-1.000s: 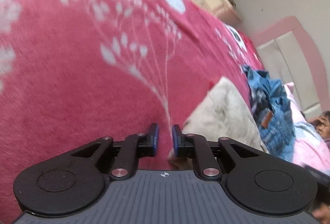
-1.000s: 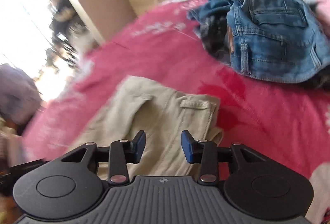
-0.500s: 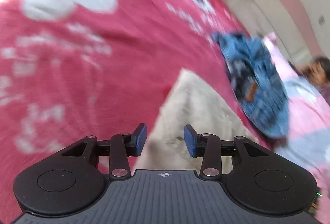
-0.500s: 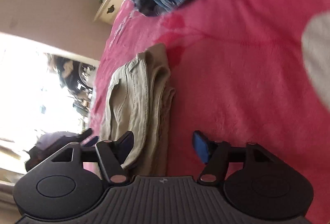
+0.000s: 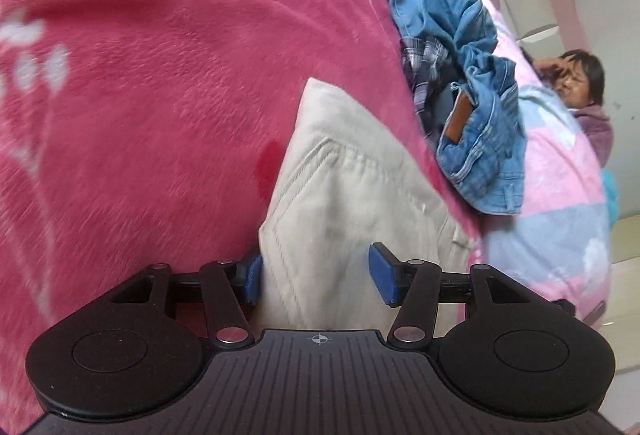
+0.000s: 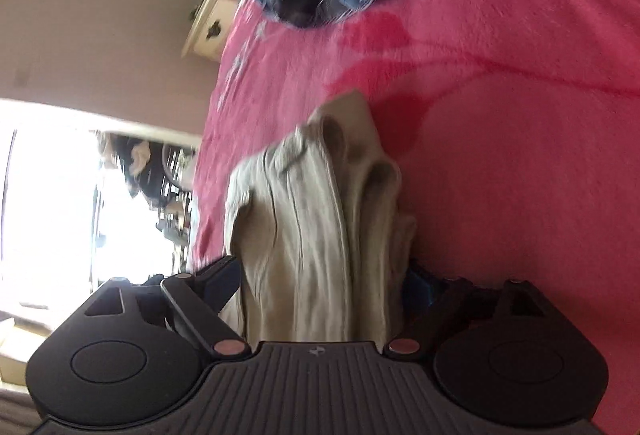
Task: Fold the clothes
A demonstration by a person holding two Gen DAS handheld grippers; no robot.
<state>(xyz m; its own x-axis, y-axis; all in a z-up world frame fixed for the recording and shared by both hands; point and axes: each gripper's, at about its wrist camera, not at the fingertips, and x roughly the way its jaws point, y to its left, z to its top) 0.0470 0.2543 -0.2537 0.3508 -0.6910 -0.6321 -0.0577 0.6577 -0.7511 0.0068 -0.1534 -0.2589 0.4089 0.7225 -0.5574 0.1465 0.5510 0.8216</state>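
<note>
**Beige trousers sitting between both claws**

Left gripper point(image 5: 318, 275) and right gripper point(image 6: 320, 285) have just been spreading apart, folded trousers point(image 5: 340, 187) lying loose between each. They're on the pink blanket point(image 5: 160, 75); jeans pile point(image 5: 472, 95) further off.

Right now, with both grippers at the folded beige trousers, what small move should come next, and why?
Probably close both grippers. The left gripper and right gripper have just been opening, and each now straddles an edge of the folded beige trousers, pads not yet pressing. A grip would let the person lift the bundle.
</note>
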